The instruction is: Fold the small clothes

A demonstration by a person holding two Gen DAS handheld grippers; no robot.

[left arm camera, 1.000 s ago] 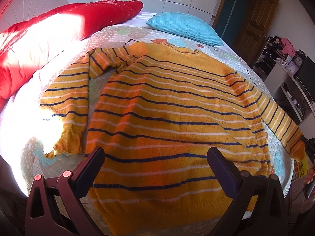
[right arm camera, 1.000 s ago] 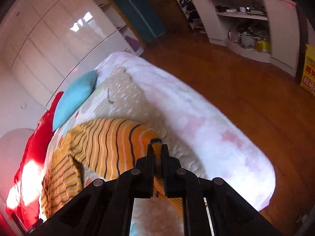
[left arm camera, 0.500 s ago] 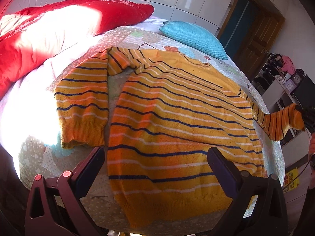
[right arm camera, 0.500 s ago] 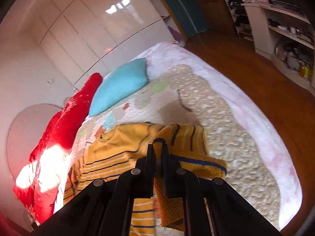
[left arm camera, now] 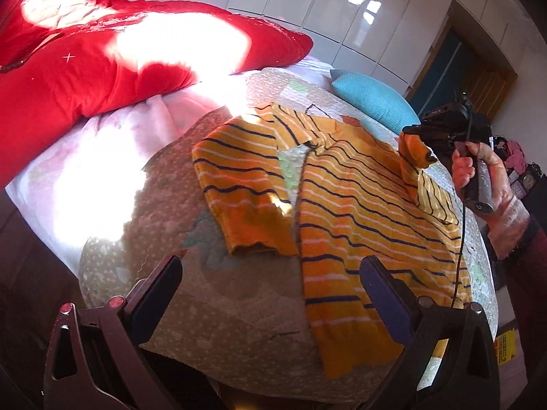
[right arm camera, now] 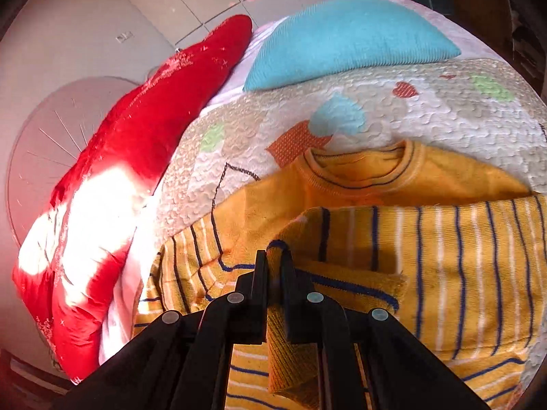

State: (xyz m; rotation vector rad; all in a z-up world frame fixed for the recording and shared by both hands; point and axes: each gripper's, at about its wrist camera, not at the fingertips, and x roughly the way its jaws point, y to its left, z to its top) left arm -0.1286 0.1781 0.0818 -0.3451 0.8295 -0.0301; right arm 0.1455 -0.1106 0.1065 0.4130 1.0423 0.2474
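An orange sweater [left arm camera: 359, 205] with navy and white stripes lies flat on the quilted bed [left arm camera: 239, 307]. Its left sleeve [left arm camera: 246, 191] rests bent beside the body. My right gripper [right arm camera: 275, 256] is shut on the cuff of the right sleeve [right arm camera: 444, 256], holding it lifted over the sweater's chest just below the collar [right arm camera: 362, 171]. In the left wrist view that gripper [left arm camera: 415, 131] shows at the right, in a person's hand [left arm camera: 478, 171]. My left gripper [left arm camera: 270, 280] hovers open above the quilt near the hem, with nothing between its fingers.
A red duvet [left arm camera: 102, 68] lies bunched along the bed's left side, with a turquoise cushion [right arm camera: 342, 34] at the head. White wardrobe doors [left arm camera: 324, 7] stand behind. Shelving and clutter [left arm camera: 516, 157] stand at the far right. A cable [left arm camera: 459, 239] hangs from the right gripper.
My right gripper has carried the right sleeve from the bed's far edge inward over the sweater's chest. My left gripper has shifted left, so the sweater now sits further right in its view.
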